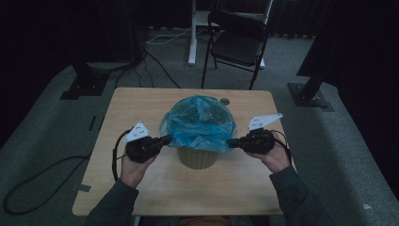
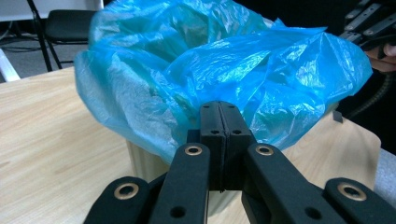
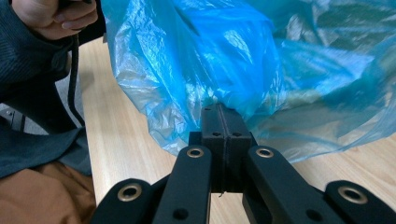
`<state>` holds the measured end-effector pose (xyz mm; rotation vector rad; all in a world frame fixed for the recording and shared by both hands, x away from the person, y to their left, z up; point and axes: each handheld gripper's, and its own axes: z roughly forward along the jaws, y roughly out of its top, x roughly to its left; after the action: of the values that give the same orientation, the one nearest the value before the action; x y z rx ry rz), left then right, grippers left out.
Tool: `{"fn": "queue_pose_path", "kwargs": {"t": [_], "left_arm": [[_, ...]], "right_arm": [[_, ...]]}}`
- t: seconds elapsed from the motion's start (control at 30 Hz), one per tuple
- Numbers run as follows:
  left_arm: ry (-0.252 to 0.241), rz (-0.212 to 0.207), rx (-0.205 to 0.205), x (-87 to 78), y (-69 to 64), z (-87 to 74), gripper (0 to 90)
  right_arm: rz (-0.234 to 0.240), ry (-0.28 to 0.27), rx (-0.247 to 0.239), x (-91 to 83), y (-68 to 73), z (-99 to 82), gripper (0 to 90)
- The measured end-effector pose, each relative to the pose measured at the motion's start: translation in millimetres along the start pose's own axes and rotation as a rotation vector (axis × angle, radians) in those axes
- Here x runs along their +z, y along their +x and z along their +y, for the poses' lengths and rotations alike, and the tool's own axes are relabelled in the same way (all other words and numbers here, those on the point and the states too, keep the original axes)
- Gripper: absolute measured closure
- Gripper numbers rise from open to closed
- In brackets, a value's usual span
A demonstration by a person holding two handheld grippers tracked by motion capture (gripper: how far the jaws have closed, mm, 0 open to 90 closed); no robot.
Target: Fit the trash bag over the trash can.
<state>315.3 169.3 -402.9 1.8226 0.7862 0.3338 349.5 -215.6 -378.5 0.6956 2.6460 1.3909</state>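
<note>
While both the left gripper point(image 1: 165, 140) and right gripper point(image 1: 231, 142) pinch the blue bag point(image 1: 200, 123) with jaws fully closed, its overhang wants pulling evenly down around the bin point(image 1: 197, 158).

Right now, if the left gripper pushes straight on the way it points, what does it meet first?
The left gripper is shut at the hanging edge of the blue plastic bag, so it meets that film at once. Straight behind sits the beige bin the bag lines, though depth there is hard to judge.
</note>
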Motion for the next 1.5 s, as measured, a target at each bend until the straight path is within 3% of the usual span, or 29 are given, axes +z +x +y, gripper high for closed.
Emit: {"fn": "queue_pose_path", "kwargs": {"t": [0.07,0.2,0.53,1.13,1.37,1.5], "left_arm": [[-0.002,-0.006,0.007,0.4,0.0,-3.4,89.5],[-0.013,-0.034,-0.033,2.2,4.1,-11.9,89.5],[0.042,-0.058,0.003,16.0,-6.0,-16.3,89.5],[0.072,-0.056,0.004,24.5,-5.8,-22.3,89.5],[0.082,-0.035,0.004,22.7,-6.1,-21.8,87.2],[0.058,-0.025,0.001,13.5,-5.2,-19.5,77.8]], "right_arm": [[0.007,0.010,-0.002,2.3,0.8,-1.4,90.0],[0.018,0.008,-0.003,4.3,0.9,-2.5,90.0],[0.047,0.038,-0.013,17.2,4.3,-3.3,90.0],[0.059,0.063,0.003,25.7,1.8,-9.1,90.0],[0.054,0.073,-0.008,26.2,5.3,-8.1,90.0],[0.065,0.077,-0.017,19.9,7.3,-7.0,73.9]]}}
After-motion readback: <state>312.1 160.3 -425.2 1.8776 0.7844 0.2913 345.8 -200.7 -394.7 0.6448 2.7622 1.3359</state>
